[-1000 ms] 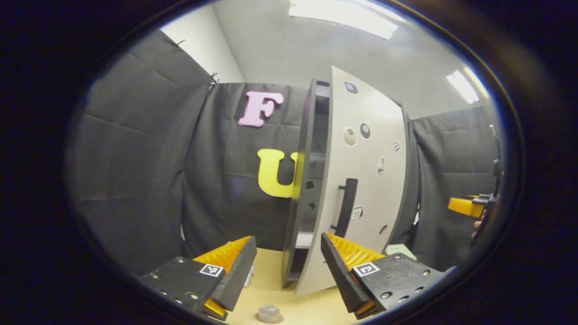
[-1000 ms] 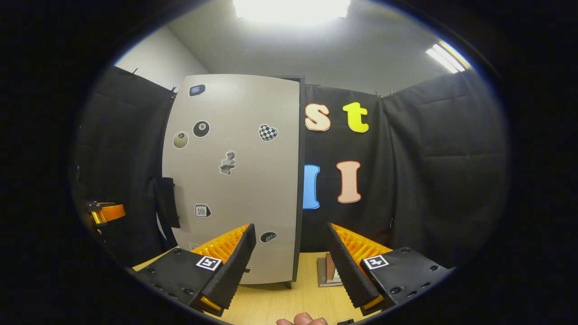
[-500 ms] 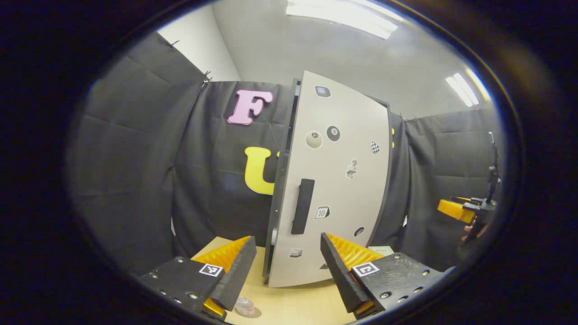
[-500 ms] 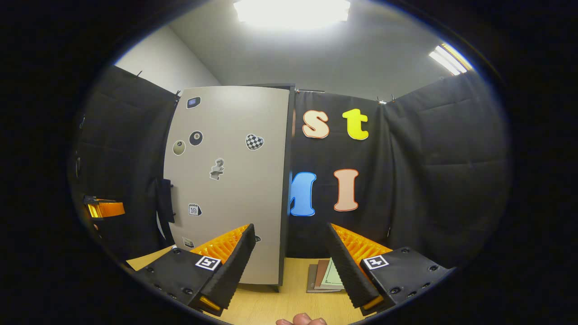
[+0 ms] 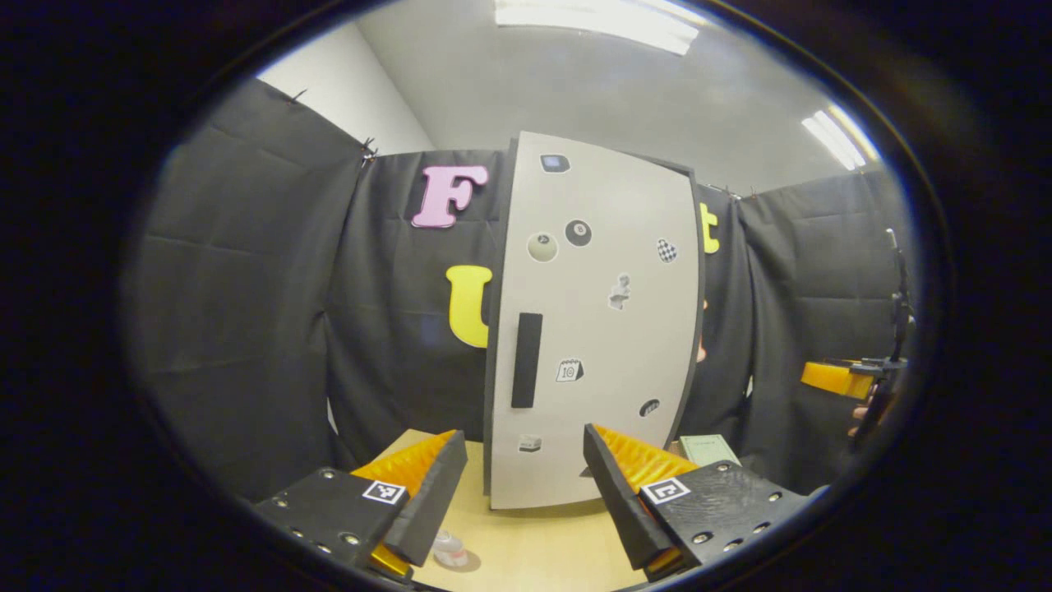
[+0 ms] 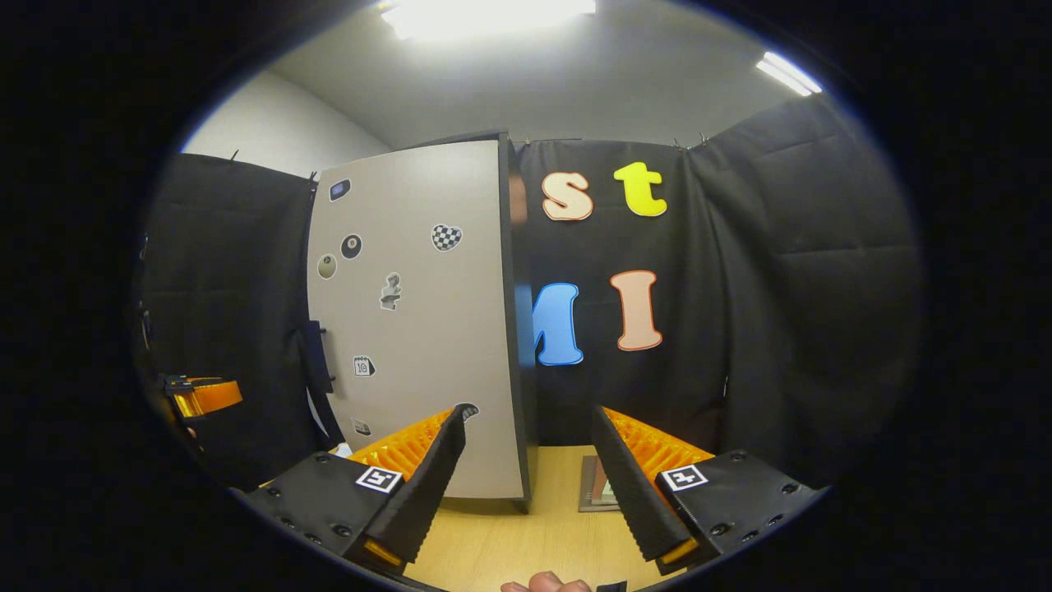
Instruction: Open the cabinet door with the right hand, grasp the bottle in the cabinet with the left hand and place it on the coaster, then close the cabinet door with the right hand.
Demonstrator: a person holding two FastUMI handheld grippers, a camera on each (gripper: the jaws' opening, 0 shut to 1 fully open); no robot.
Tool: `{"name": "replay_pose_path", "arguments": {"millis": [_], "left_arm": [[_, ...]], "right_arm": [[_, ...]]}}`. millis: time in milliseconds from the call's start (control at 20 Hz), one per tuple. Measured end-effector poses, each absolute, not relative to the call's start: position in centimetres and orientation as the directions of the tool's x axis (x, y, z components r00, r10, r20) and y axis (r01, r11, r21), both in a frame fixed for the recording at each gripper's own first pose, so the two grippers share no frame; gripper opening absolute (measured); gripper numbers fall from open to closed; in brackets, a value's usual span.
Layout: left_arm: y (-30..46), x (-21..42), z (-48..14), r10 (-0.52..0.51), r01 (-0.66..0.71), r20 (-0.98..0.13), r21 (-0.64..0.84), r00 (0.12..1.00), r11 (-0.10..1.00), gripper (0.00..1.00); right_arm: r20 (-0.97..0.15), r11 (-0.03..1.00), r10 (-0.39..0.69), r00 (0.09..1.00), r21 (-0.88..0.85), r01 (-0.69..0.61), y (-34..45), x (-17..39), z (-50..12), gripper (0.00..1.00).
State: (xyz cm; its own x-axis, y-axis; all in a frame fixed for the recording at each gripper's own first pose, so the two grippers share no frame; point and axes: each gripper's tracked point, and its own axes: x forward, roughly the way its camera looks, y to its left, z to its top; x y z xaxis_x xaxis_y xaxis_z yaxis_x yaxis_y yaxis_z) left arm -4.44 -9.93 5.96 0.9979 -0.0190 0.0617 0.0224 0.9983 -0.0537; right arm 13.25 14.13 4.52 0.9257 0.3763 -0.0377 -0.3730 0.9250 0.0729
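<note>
Left gripper view gives us the cabinet door point(image 5: 596, 329) face-on, flush against its dark frame, so we judge it closed, with its black handle point(image 5: 526, 359) near the left edge and stickers scattered over the pale panel. Low on the table point(image 5: 534, 551), just beside our left gripper's point(image 5: 518, 501) inner finger, a small clear bottle point(image 5: 449, 549) shows its cap; part of it is hidden behind the finger, and we cannot tell whether a coaster lies under it. With the bottle out on the table and the door shut, we judge the task at or near its end.

Our left gripper hangs back from the cabinet with its fingers spread wide and nothing between them, which fits a hand that has no more to carry. In the right gripper view our right gripper point(image 6: 526, 485) is likewise released, fingers apart and empty, held off the door's hinge side rather than on the handle. Past it a few books point(image 6: 600, 493) lie flat on the table, and a fingertip point(image 6: 546, 584) of the holding hand shows at the bottom edge.
</note>
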Motion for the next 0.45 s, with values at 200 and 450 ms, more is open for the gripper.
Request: {"name": "replay_pose_path", "arguments": {"millis": [200, 450], "left_arm": [[-10.0, -4.4, 5.7, -0.009, 0.011, 0.064, -0.034, 0.998, 0.999, 0.87], [-10.5, -2.8, 5.2, -0.047, 0.048, 0.066, -0.003, 0.997, 0.999, 0.89]], "right_arm": [[-0.066, 0.919, 0.389, 0.919, 0.086, -0.384, 14.8, 13.2, 3.7, 0.98], [-0.089, 0.933, 0.359, 0.929, 0.061, -0.355, 16.1, 13.8, 2.9, 0.92]]}}
